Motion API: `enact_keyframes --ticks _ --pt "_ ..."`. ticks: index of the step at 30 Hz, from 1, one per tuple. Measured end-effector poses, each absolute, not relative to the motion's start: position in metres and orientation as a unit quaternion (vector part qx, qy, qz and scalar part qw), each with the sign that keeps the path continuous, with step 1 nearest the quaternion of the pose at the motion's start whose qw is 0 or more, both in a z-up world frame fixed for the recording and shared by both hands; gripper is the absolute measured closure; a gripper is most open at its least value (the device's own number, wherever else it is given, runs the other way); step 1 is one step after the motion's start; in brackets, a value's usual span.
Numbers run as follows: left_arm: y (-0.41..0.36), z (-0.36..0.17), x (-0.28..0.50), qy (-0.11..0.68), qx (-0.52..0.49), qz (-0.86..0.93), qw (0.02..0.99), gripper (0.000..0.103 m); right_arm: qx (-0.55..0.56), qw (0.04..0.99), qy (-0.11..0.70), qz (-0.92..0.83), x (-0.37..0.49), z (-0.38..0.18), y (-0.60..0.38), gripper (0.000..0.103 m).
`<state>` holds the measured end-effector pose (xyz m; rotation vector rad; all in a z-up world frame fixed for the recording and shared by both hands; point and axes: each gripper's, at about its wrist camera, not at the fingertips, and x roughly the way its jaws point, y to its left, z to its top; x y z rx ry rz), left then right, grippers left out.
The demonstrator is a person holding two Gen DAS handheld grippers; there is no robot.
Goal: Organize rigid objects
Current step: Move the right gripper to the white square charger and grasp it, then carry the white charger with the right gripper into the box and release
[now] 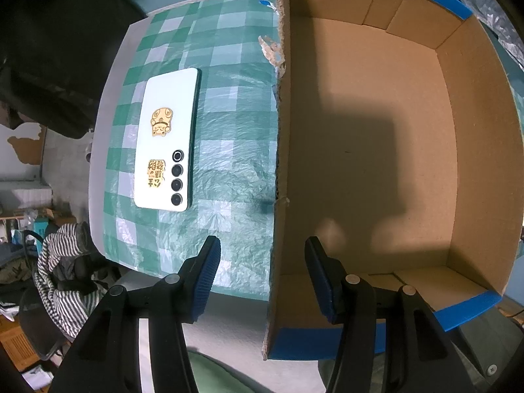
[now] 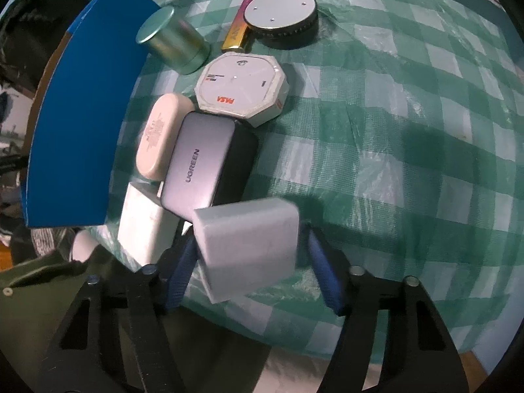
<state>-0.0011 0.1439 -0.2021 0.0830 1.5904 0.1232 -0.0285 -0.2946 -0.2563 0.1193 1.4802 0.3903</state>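
Note:
In the left wrist view my left gripper (image 1: 262,275) points down over the near left wall of an open cardboard box (image 1: 471,131) with blue tape on its rim. The wall runs between the jaws with a gap on each side. A white phone (image 1: 167,140) lies face down on the check cloth left of the box. In the right wrist view a pale grey block (image 2: 249,245) sits between the jaws of my right gripper (image 2: 249,262). The left pad is against it; a thin gap shows at the right pad.
Beside the grey block lie a grey UGREEN charger (image 2: 203,170), a white block (image 2: 144,222), a cream oval case (image 2: 160,137), an octagonal white box (image 2: 242,88), a teal-lidded tin (image 2: 170,39), a gold stick (image 2: 237,29) and a round black puck (image 2: 281,16). The blue box wall (image 2: 85,114) stands left.

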Motion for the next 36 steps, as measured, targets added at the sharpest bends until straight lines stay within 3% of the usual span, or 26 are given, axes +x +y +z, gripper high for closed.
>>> enact_keyframes --ticks 9,16,20,26,36 --pt "0.139 -0.202 0.000 0.713 0.045 0.045 0.698 0.048 -0.076 0.736 0.663 0.113 -0.018 -0.250 -0.274 0.046" --pt "0.139 -0.202 0.001 0.714 0.049 0.040 0.698 0.049 -0.107 0.738 0.658 0.102 0.003 -0.246 -0.260 0.046" --pt "0.139 -0.207 0.000 0.722 0.051 0.044 0.689 0.072 -0.125 0.736 0.658 0.094 0.015 -0.248 -0.255 0.046" --pt "0.141 -0.212 -0.004 0.731 0.045 0.038 0.679 0.091 -0.120 0.739 0.657 0.086 0.041 -0.242 -0.263 0.046" --pt "0.138 -0.212 -0.007 0.732 0.049 0.022 0.679 0.096 -0.122 0.747 0.647 0.088 0.074 -0.197 -0.250 0.046"
